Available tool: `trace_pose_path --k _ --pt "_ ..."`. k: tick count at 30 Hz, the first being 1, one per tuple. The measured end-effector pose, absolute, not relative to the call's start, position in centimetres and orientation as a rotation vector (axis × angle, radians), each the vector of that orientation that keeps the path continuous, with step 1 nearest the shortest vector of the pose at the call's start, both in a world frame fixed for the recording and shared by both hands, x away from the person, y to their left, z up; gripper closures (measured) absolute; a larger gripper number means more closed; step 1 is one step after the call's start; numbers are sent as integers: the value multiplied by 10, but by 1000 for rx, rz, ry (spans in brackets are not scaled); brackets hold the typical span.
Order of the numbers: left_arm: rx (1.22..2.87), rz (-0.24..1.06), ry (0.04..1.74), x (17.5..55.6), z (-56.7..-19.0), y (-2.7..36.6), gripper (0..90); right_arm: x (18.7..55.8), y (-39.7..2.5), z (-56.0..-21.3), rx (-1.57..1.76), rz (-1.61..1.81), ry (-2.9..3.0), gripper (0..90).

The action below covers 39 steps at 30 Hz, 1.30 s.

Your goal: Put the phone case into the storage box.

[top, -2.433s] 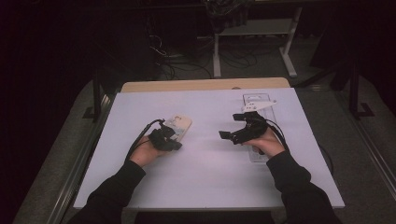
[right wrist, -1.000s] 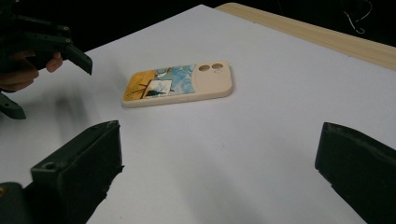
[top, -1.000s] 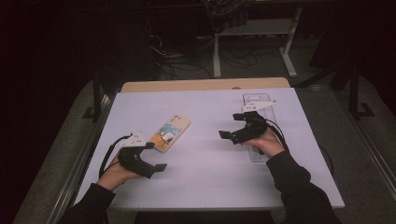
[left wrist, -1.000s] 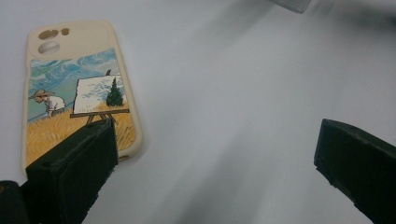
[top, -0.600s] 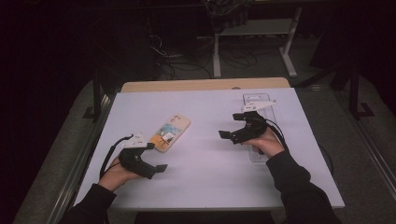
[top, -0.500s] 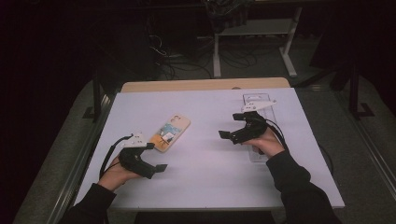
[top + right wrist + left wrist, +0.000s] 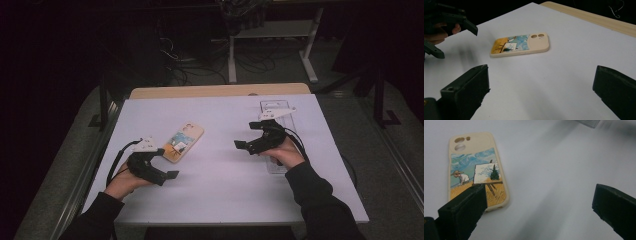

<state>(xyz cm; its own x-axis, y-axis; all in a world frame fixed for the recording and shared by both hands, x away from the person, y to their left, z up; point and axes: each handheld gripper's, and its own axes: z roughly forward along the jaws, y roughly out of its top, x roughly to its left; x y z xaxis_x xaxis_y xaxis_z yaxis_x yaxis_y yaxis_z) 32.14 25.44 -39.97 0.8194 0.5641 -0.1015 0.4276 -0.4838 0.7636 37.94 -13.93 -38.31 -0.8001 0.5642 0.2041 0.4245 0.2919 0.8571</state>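
A cream phone case (image 7: pixel 183 142) printed with a painter-in-a-field picture lies flat on the white table (image 7: pixel 220 200), left of centre. My left gripper (image 7: pixel 165 163) is held near the front left, just short of the case's near end, open and holding nothing. In the left gripper view the case (image 7: pixel 474 170) lies ahead of the left jaw, with the gripper (image 7: pixel 539 195) spread wide over bare table. My right gripper (image 7: pixel 247 135) hovers right of centre, open and pointing left toward the case (image 7: pixel 520 45). Nothing sits between its jaws (image 7: pixel 540 75). The left gripper (image 7: pixel 454 41) also appears beyond the case.
A clear plastic box (image 7: pixel 270 104) lies under the right hand at the table's right side. A wooden strip (image 7: pixel 215 91) runs along the far edge. Beyond it the dark floor holds cables and desk legs (image 7: pixel 232 60).
The left gripper was at the phone case 2.4 s ago; it has let go and drawn back toward the front left. The right gripper has stayed put.
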Motion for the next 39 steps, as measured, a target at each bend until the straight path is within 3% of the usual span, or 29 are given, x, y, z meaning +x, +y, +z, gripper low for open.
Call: trace_pose_path --k 39 --pt "2142 245 762 363 -363 247 0 380 -140 -383 937 1540 2407 0"
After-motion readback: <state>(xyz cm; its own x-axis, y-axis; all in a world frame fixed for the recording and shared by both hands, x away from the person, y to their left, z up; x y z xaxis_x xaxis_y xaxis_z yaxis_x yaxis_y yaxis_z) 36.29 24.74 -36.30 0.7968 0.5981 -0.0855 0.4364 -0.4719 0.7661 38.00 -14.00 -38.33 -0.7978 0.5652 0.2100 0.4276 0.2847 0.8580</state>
